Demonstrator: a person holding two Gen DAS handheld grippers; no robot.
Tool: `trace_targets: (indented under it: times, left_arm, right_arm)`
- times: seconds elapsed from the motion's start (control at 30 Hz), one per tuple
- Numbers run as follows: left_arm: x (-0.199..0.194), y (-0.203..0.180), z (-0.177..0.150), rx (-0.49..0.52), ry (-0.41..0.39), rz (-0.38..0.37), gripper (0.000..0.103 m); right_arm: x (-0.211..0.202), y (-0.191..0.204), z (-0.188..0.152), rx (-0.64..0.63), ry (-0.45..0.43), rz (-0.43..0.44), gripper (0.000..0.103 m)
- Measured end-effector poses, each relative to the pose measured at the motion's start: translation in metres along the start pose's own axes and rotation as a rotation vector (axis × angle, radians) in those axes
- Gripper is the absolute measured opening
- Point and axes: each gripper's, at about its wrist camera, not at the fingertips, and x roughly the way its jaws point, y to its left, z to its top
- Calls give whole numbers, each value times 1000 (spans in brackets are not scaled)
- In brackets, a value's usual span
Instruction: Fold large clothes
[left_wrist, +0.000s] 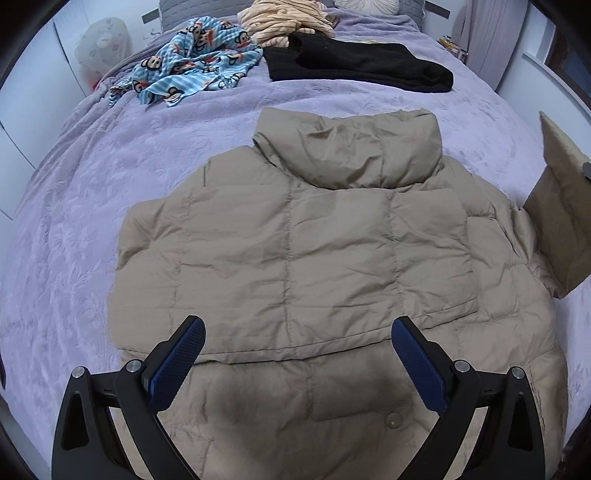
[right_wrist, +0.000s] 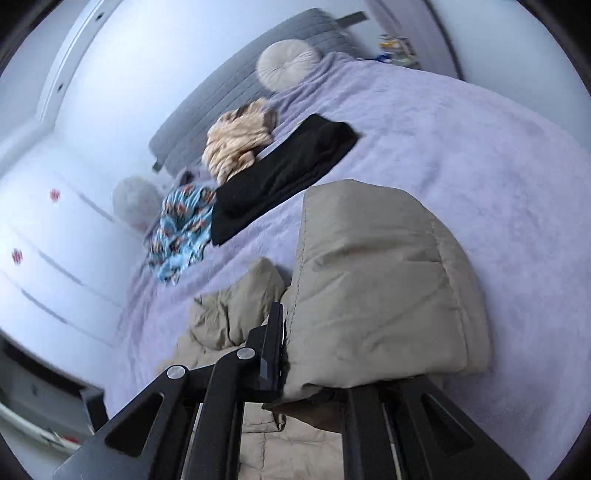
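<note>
Right wrist view is motion-blurred and tilted; the right claw (right_wrist: 291, 354) shows only its left finger clearly, the other is buried behind tan fabric. Left view cuts off the jacket's right sleeve at the frame edge. No containers in view.

The tan puffer jacket (left_wrist: 295, 236) lies flat on the lavender bed cover (left_wrist: 92, 221), collar pointing toward the headboard. The left claw (left_wrist: 298, 365) hovers over the jacket's hem, fingers spread wide, nothing between them. The right claw is pressed together, pinching the jacket sleeve (right_wrist: 376, 280), which is raised off the bed.

Farther up the bed: black folded garment (left_wrist: 354, 66), blue monkey-print cloth (left_wrist: 192, 62), peach striped garment (left_wrist: 288, 22), round cushion (right_wrist: 288, 68).
</note>
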Motion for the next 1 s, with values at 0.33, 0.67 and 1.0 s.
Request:
trace_targets:
  times: [0.33, 0.67, 1.0]
  left_arm:
    - [13, 52, -11, -76, -4, 26, 101]
    - [33, 49, -4, -106, 13, -73, 101]
    - [44, 45, 18, -135, -2, -179, 101]
  right_arm:
    - [143, 82, -98, -63, 277, -26, 11]
    - [122, 50, -120, 124, 362, 28, 85]
    - [65, -52, -98, 606, 94, 65, 59]
